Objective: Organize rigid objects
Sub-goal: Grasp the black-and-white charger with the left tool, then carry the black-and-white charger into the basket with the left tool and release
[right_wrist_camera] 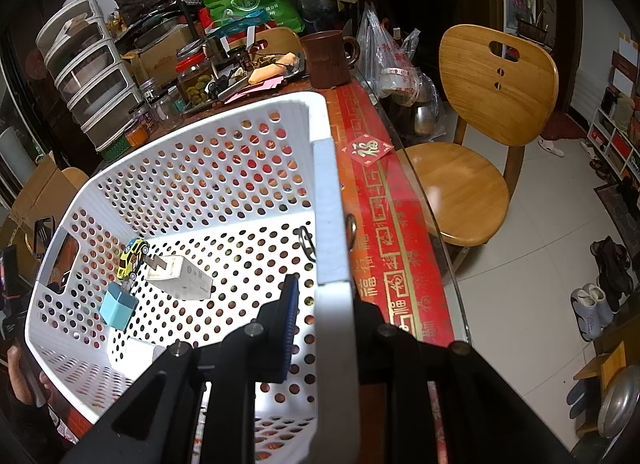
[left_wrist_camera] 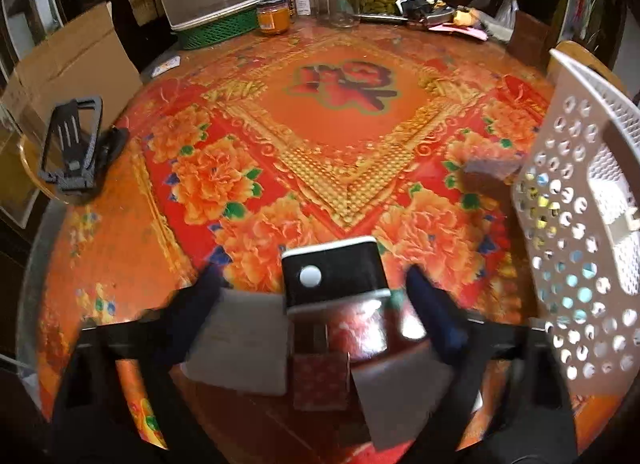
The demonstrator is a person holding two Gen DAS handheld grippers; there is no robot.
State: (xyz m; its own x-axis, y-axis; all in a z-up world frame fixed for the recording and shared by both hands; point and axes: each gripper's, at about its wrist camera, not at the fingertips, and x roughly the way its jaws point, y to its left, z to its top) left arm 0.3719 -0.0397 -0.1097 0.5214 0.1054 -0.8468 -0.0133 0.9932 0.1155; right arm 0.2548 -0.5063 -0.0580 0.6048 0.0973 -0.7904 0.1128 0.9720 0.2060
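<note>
Left wrist view: round table (left_wrist_camera: 340, 112) under a red floral cloth, far edge crowded with jars. White perforated basket (left_wrist_camera: 580, 184) stood at the table's right edge. A black box with a white dot (left_wrist_camera: 334, 278) lay near the table's near edge, between the fingers of my left gripper (left_wrist_camera: 316, 296). The jaws were spread, no pad touching the box that I could see; blur made this hard to tell. A black phone stand (left_wrist_camera: 74, 144) sat at the left edge.

Right wrist view: my right gripper (right_wrist_camera: 320, 304) was pinched on the basket's rim, one finger inside, one outside. On the basket floor lay a white box (right_wrist_camera: 180, 278), a pale blue block (right_wrist_camera: 118, 306) and a yellow toy car (right_wrist_camera: 131, 258).

Judgement: centre the black box between the pads, square the fingers to its sides, then close firmly. The right hand should hold the basket steady.
</note>
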